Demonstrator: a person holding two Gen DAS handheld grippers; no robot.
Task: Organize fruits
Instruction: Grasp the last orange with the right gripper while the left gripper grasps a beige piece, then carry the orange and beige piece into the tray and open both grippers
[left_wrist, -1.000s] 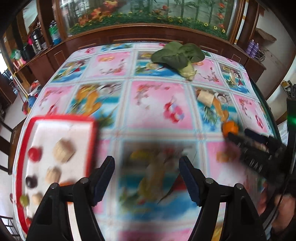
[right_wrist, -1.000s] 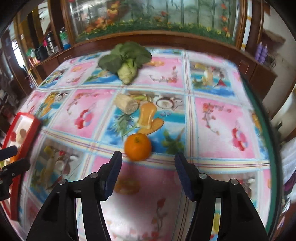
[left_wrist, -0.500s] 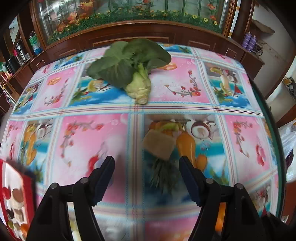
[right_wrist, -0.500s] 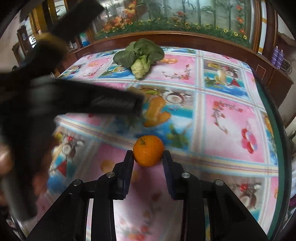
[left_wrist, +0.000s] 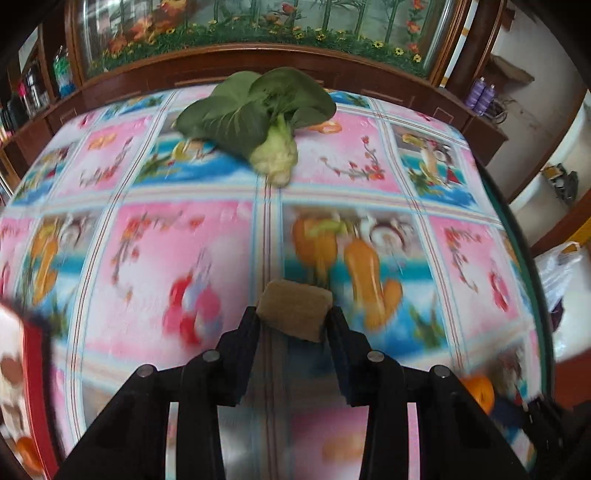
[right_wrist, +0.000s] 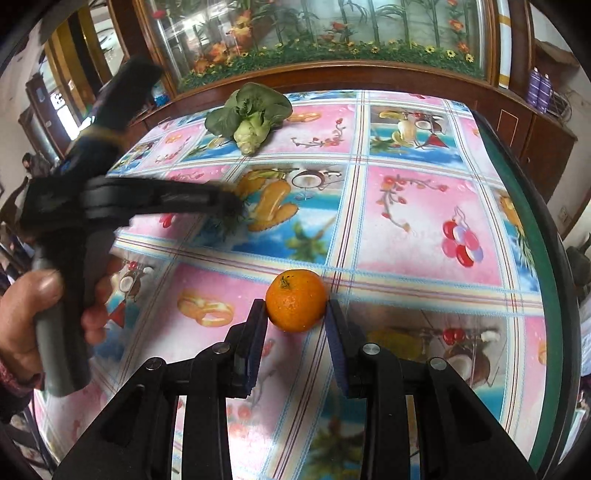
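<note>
In the left wrist view, a brown block-shaped piece (left_wrist: 295, 308) sits between the fingers of my left gripper (left_wrist: 293, 314). Its jaws are closing and both pads touch the piece's sides. In the right wrist view, my right gripper (right_wrist: 296, 306) is shut on a small orange (right_wrist: 295, 299) just above the printed tablecloth. The same orange (left_wrist: 480, 391) shows blurred at the lower right of the left wrist view. The left gripper (right_wrist: 225, 206) also reaches in from the left of the right wrist view, held by a hand (right_wrist: 29, 314).
A red-rimmed white tray (left_wrist: 35, 354) holding several small food pieces lies at the table's left edge. A leafy green vegetable (left_wrist: 258, 114) rests at the far side. A dark wooden cabinet (right_wrist: 332, 74) runs behind the table. The table's green rim (right_wrist: 535, 240) curves along the right.
My left gripper swung from beside the tray across the table to the brown piece and closed around it. My right gripper closed on the orange and has held it since.
</note>
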